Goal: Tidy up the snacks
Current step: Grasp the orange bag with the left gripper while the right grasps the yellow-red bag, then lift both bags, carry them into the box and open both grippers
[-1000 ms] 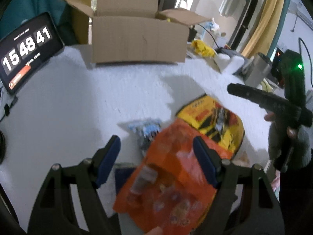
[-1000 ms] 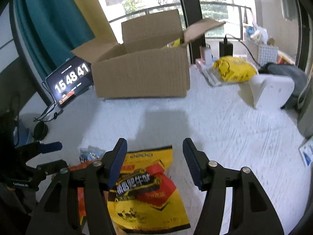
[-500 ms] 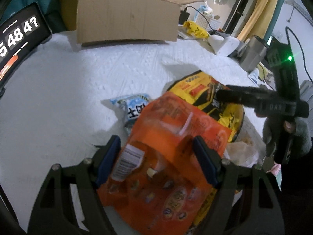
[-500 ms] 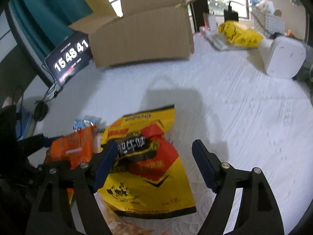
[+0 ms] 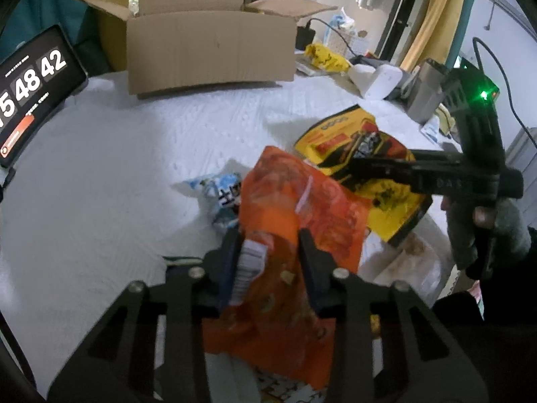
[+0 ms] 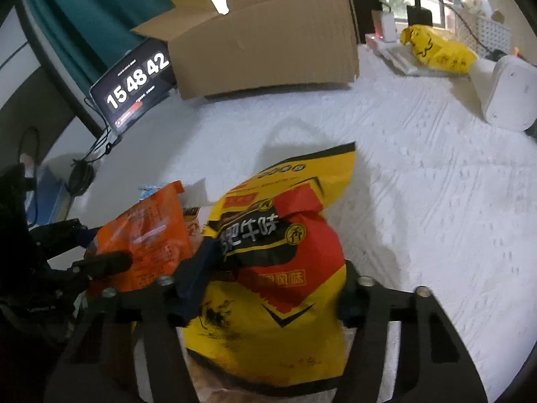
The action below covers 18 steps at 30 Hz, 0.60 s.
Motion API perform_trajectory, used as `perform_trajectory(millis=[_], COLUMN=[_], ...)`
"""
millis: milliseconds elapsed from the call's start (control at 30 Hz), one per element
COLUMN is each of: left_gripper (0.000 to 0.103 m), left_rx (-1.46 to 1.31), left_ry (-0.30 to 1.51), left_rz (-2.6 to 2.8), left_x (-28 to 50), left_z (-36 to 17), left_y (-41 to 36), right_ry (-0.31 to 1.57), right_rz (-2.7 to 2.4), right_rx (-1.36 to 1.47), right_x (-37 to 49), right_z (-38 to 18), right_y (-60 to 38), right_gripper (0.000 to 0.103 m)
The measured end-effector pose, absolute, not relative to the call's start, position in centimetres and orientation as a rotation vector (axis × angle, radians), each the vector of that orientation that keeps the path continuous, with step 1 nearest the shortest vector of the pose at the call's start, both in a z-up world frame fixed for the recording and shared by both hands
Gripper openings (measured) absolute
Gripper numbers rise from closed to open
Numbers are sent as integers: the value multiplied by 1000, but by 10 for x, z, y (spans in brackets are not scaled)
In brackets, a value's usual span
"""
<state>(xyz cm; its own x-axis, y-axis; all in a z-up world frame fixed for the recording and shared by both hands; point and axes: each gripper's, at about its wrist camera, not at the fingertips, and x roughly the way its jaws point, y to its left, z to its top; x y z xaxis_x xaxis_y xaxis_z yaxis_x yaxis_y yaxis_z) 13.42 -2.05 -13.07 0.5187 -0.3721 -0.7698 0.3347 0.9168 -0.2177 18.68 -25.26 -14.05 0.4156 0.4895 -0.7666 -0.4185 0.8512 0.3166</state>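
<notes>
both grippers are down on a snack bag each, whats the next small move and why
Probably finish both grips, then lift. The left gripper is closing with the orange bag between its fingers; the right gripper is closing around the yellow bag. The open cardboard box behind looks like the destination.

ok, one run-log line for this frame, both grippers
left gripper: closing on orange snack bag | right gripper: closing on yellow snack bag | cardboard box: open, behind
</notes>
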Motion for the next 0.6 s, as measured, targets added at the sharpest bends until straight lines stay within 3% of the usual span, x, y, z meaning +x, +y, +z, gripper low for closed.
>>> perform_trajectory(millis=[133,600], left_gripper=[30,21], left_rx=[-49,-113], left_ry=[917,792], left_rz=[-422,-373], left_x=[134,139], left_z=[-124,-90], left_y=[-21,-9], right_ry=[947,846], right_rz=[538,533], right_rx=[63,56], right_x=[187,197], right_z=[-130,-98], right_y=[-261,-267], right_gripper=[34,29])
